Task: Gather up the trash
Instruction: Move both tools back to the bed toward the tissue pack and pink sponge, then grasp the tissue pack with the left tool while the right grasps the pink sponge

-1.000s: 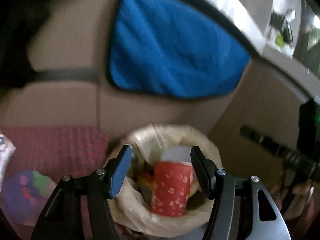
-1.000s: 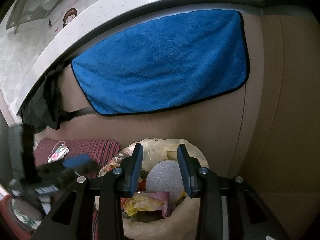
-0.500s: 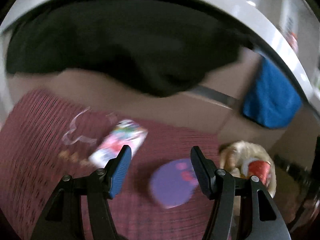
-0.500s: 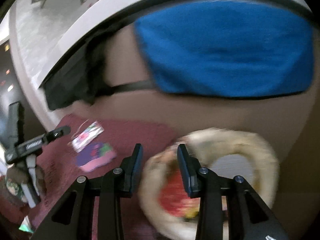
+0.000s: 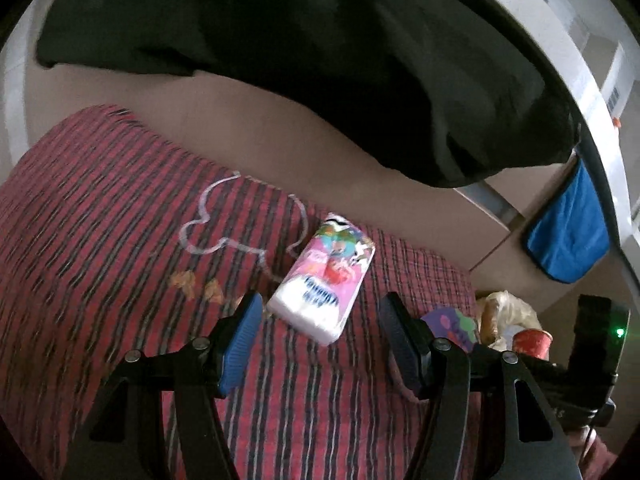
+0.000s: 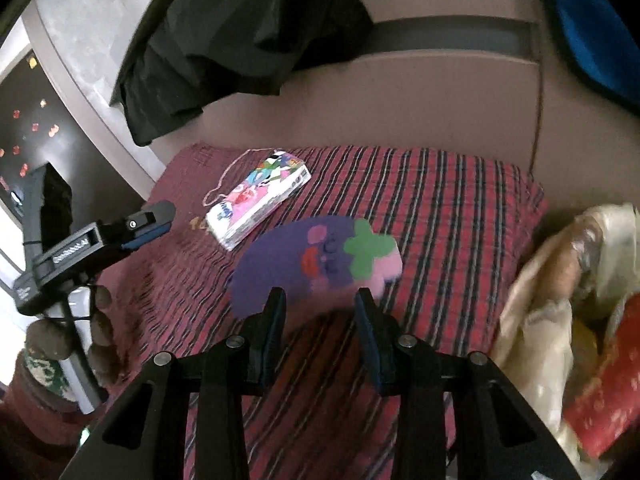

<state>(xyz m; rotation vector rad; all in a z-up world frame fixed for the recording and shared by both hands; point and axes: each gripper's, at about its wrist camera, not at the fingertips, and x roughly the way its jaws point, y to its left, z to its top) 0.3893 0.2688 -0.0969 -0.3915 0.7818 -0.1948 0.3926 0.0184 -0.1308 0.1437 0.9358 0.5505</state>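
My main worry is grabbing cloth with the trash: both pieces lie flat on the striped blanket [image 5: 120,220], so a low pinch could bunch the fabric, and the purple wrapper [image 6: 316,260] is so thin that the pads may slide over it. The pack [image 5: 324,276] is wider than it looks; if I close across its long side it could squirt out or tip. A thin white string [image 5: 208,216] loops on the blanket just beyond the pack and could snag a finger. The views are blurred, so my aim is loose. The left gripper [image 5: 320,332] is spread with nothing between its jaws; the pack lies just ahead of its tips, nearer the left finger, not touched. The right gripper [image 6: 318,324] stands partly spread and empty too; the purple wrapper sits right in front of it, its near edge at the fingertips, though I cannot tell whether they touch. The bag [image 6: 560,280] of trash, with a red cup [image 5: 530,342] in it, waits off to the right of the blanket, near the wrapper and well apart from the pack.
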